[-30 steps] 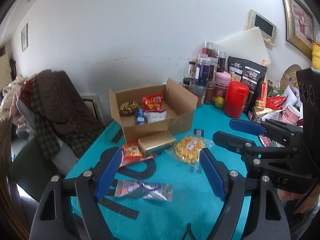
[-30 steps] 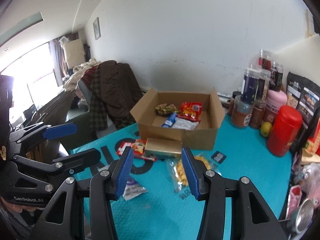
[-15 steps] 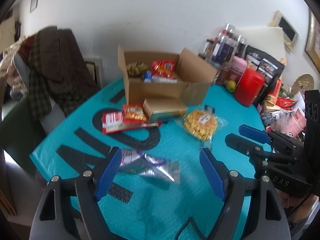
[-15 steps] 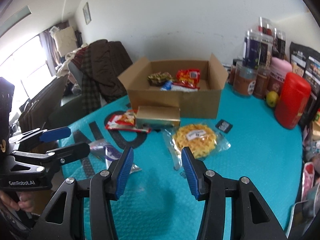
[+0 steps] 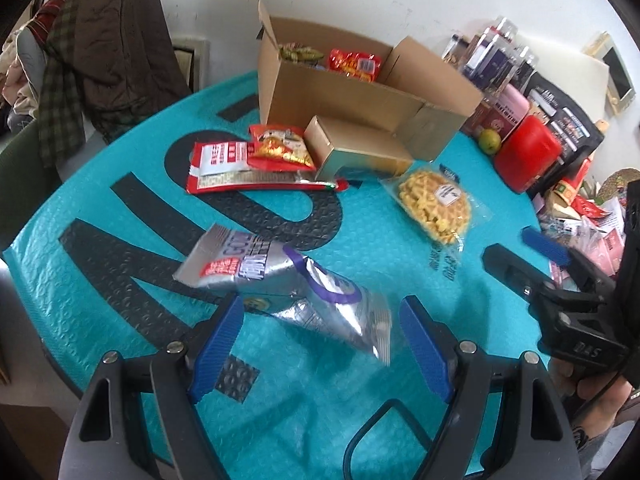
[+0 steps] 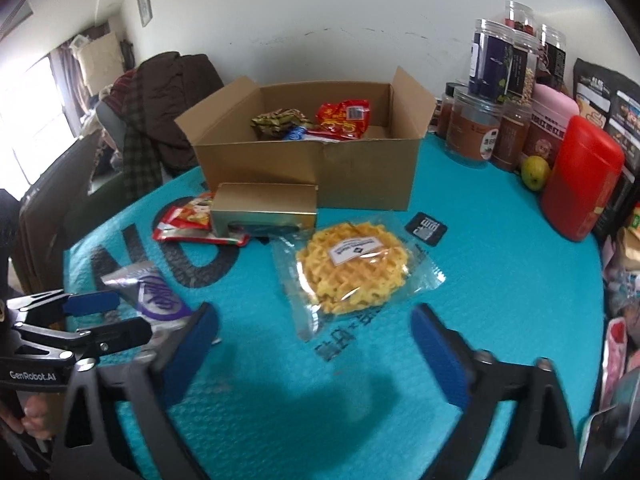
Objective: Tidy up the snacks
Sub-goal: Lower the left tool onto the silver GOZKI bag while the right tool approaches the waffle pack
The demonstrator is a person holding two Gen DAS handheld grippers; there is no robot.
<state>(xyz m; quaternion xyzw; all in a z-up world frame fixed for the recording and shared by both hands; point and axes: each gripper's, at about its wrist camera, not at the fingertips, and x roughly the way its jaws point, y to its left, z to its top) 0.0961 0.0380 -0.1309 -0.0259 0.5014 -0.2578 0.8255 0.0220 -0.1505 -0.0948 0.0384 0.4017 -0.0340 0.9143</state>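
A silver and purple snack bag [image 5: 280,284] lies on the teal table cover, its near end between the blue pads of my left gripper [image 5: 320,316], which stands open just above it. My right gripper [image 6: 314,334] hangs over the cover just short of the bagged yellow waffle [image 6: 354,266]; its jaws are opening wide, with nothing between them. The open cardboard box [image 6: 312,160] at the back holds several snacks. Against its front stand a gold box [image 6: 264,208] and red snack packs [image 5: 256,162].
Jars [image 6: 500,92], a red canister [image 6: 580,176] and dark pouches crowd the back right, with a green fruit [image 6: 534,172] beside them. A small black card [image 6: 426,228] lies near the waffle. Coats [image 5: 100,52] hang over a chair at the left. Clutter lines the right edge.
Both grippers have come down toward the table and tilted lower. The left one now straddles the silver bag's end. The right gripper's jaws have spread from narrow to wide.
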